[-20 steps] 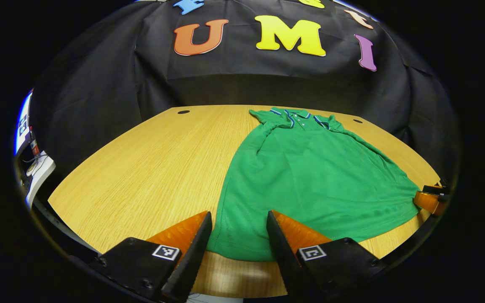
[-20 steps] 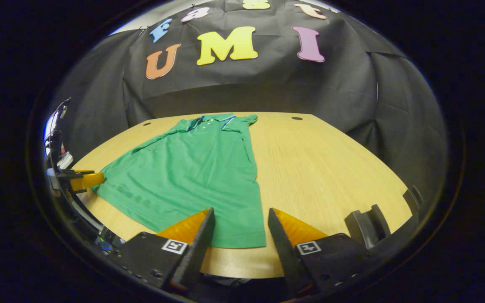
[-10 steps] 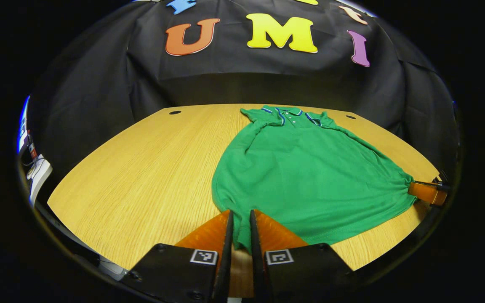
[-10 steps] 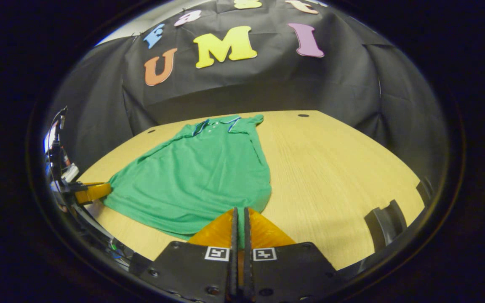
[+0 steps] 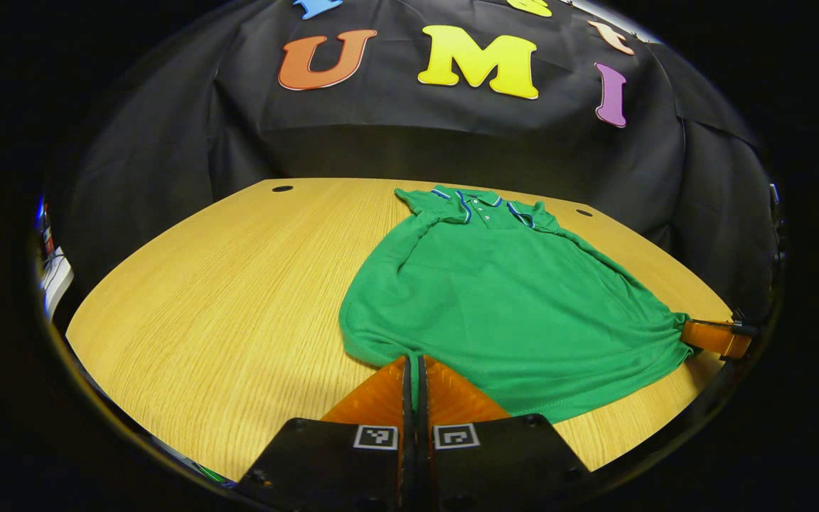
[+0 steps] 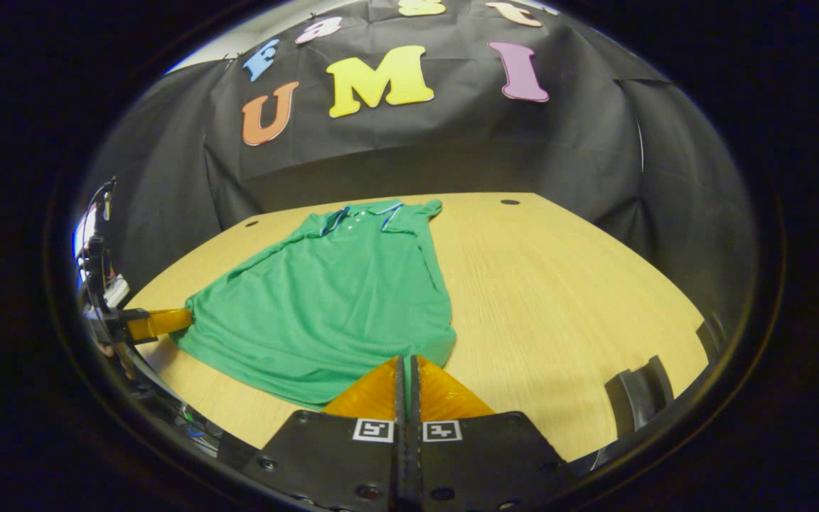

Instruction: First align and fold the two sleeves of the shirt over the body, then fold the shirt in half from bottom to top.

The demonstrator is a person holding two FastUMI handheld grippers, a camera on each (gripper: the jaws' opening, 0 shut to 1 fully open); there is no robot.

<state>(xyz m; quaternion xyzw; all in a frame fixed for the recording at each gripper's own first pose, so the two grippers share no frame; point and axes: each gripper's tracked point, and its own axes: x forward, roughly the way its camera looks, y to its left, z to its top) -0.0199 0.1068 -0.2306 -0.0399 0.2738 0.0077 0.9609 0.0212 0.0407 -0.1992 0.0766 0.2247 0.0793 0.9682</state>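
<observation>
I have the left tool (image 5: 413, 366) and right tool (image 6: 406, 366) each clenched on a hem corner of the green shirt (image 5: 502, 284), flat on the counter (image 5: 239, 284). Thin pinches, I think; uneven lifting could slip one corner.

Green shirt (image 6: 338, 299) on wooden table (image 6: 559, 284), right tongs (image 6: 407, 366) pinching its hem corner

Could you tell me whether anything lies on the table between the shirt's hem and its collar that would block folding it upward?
Nothing visible does. Both hand-held grippers, left and right, pinch the shirt at its hem corners, and the cloth up to the collar is bare.
</observation>
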